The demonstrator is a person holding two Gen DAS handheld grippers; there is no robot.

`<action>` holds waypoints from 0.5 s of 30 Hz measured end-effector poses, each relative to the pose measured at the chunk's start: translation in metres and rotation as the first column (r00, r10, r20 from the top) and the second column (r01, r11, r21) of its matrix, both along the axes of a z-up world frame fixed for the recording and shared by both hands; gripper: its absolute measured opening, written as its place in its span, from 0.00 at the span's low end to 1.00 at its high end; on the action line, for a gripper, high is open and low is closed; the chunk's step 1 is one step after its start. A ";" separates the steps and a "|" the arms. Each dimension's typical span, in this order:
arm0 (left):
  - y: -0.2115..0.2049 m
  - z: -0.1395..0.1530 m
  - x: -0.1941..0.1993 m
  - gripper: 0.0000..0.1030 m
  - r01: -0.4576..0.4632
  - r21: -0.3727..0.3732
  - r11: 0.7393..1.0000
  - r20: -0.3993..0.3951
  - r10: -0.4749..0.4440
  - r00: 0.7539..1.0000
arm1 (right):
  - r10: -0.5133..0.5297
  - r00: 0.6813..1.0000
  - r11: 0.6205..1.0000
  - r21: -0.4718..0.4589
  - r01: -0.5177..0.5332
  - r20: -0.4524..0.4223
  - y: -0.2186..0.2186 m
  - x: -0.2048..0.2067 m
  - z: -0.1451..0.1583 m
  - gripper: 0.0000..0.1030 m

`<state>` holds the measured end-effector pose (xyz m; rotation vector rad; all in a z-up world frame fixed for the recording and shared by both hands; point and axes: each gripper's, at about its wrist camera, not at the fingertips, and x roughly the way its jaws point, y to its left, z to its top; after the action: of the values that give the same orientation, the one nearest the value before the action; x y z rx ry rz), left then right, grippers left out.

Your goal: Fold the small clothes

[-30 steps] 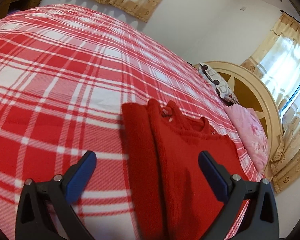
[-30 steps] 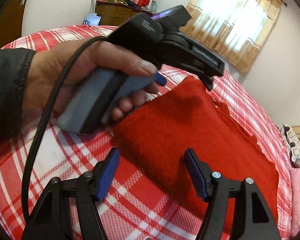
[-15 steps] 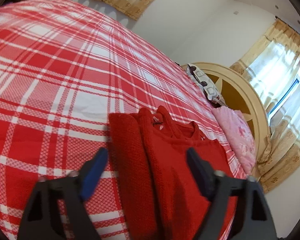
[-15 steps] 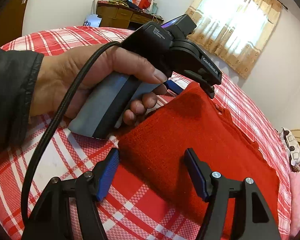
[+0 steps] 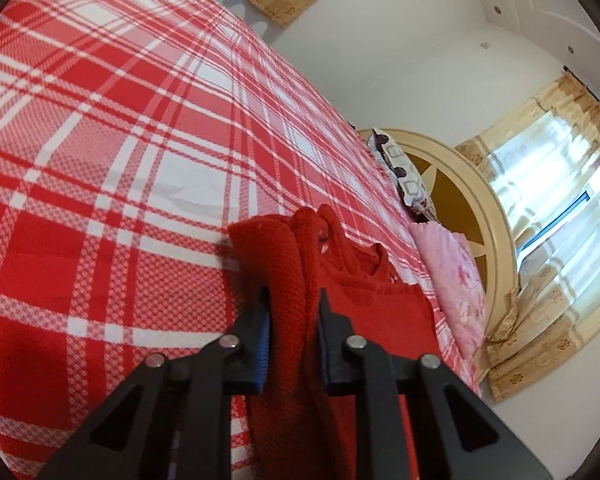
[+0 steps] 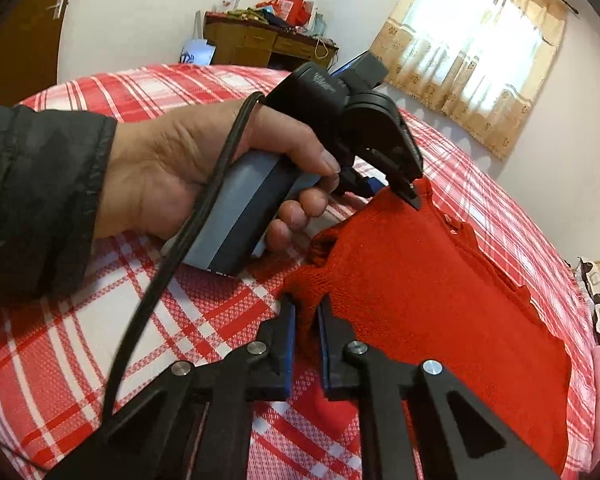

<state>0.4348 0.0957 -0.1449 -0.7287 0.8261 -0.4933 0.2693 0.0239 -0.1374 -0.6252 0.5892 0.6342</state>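
A small red knitted sweater (image 5: 372,320) lies partly folded on the red-and-white plaid bedspread (image 5: 120,160). In the left wrist view my left gripper (image 5: 292,296) is closing, its blue pads pressing a raised fold of the sweater near the collar. The right wrist view shows the sweater (image 6: 440,300) spread to the right, with my right gripper (image 6: 306,304) shut on its near corner. Further back in that view a hand (image 6: 172,176) holds the left gripper (image 6: 392,194), which pinches the sweater's far corner and lifts it slightly.
A pink pillow (image 5: 456,280) and a patterned pillow (image 5: 404,176) lean against the round cream headboard (image 5: 488,216) to the right. A wooden dresser (image 6: 268,44) with clutter stands by the far wall. A black cable (image 6: 172,264) hangs from the left gripper. Plaid bedspread (image 6: 180,320) stretches to the left.
Both grippers went from wide open to closed on the sweater: the left on a fold near the collar, the right on the near corner. The cloth now bunches up at both grips.
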 end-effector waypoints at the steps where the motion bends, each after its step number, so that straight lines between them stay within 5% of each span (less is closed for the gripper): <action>1: 0.001 0.000 0.000 0.19 0.000 -0.009 1.000 -0.005 0.000 1.000 | 0.001 1.000 1.000 0.007 -0.001 0.000 -0.002 -0.001 0.001 0.08; 6: 0.011 -0.002 -0.001 0.14 -0.012 -0.097 0.995 -0.034 0.009 0.999 | -0.004 1.000 0.999 0.054 0.004 0.000 -0.017 -0.004 0.011 0.07; 15: -0.001 0.022 -0.005 0.13 -0.001 -0.110 0.994 -0.011 -0.001 1.000 | -0.045 0.998 0.989 0.142 0.039 0.035 -0.050 -0.008 0.033 0.06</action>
<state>0.4296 0.0950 -0.1230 -0.8338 0.8139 -0.5384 0.2610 -0.0256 -0.1040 -0.4899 0.5153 0.6174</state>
